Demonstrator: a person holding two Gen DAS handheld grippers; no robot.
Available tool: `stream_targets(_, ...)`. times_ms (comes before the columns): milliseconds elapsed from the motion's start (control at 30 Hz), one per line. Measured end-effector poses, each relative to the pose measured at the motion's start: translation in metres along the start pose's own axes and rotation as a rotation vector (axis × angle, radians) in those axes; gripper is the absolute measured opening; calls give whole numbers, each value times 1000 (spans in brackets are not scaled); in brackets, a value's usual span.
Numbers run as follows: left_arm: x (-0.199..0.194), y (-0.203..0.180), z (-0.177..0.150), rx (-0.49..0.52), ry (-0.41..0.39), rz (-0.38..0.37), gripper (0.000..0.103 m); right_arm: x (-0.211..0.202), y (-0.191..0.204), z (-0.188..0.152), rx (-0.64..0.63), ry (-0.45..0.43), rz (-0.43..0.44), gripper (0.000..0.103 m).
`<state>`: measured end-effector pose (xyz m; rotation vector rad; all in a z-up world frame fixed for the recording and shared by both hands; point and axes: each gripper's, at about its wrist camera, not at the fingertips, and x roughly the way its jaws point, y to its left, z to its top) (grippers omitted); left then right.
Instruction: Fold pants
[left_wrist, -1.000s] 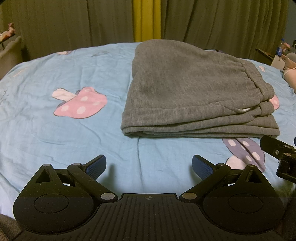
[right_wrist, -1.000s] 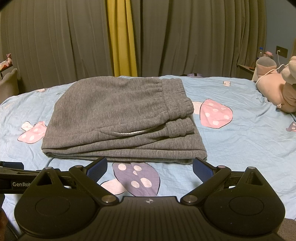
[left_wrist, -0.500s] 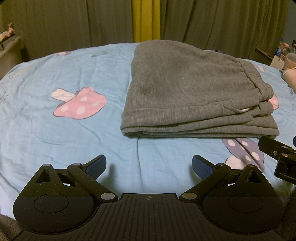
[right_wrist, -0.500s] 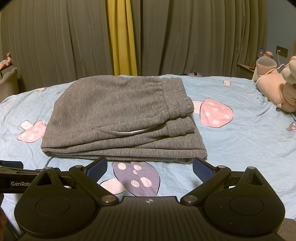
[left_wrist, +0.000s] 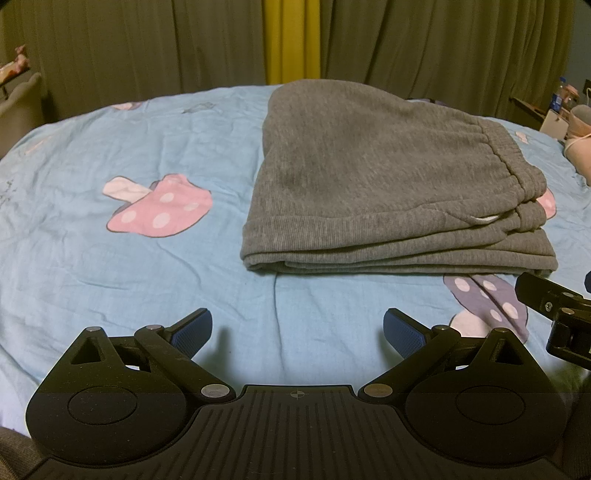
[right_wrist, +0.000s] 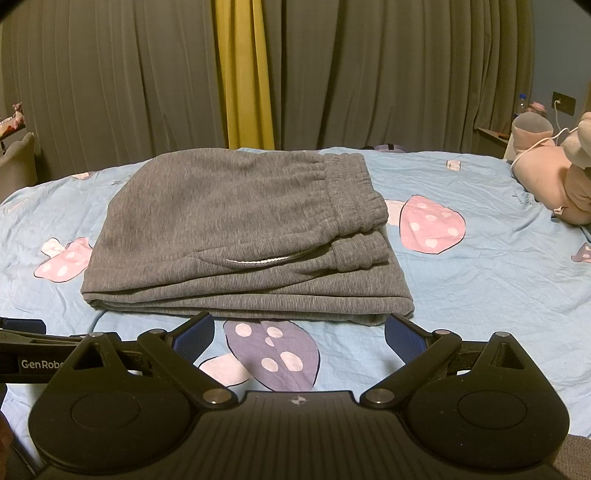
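The grey pants (left_wrist: 384, 184) lie folded into a flat stack on the blue bed sheet (left_wrist: 129, 288), waistband to the right; they also show in the right wrist view (right_wrist: 240, 229). My left gripper (left_wrist: 297, 332) is open and empty, over the sheet in front of the stack's near left corner. My right gripper (right_wrist: 299, 338) is open and empty, just in front of the stack's near edge. Part of the right gripper's body (left_wrist: 554, 310) shows at the right of the left wrist view.
The sheet has mushroom prints, pink (left_wrist: 159, 210) and purple (right_wrist: 273, 354). Plush toys (right_wrist: 554, 177) lie at the bed's right side. Grey and yellow curtains (right_wrist: 243, 74) hang behind the bed. A chair back (left_wrist: 18, 107) stands at the far left.
Both grippers stay open and almost still; the views shift only very slightly. The pants have not moved.
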<state>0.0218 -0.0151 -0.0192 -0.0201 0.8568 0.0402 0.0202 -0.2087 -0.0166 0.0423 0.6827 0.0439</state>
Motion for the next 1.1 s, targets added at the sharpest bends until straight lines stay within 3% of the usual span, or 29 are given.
stream_targets(1100, -3, -1, 0, 20, -23, -5, 102, 0, 0, -1, -3, 1, 0, 99)
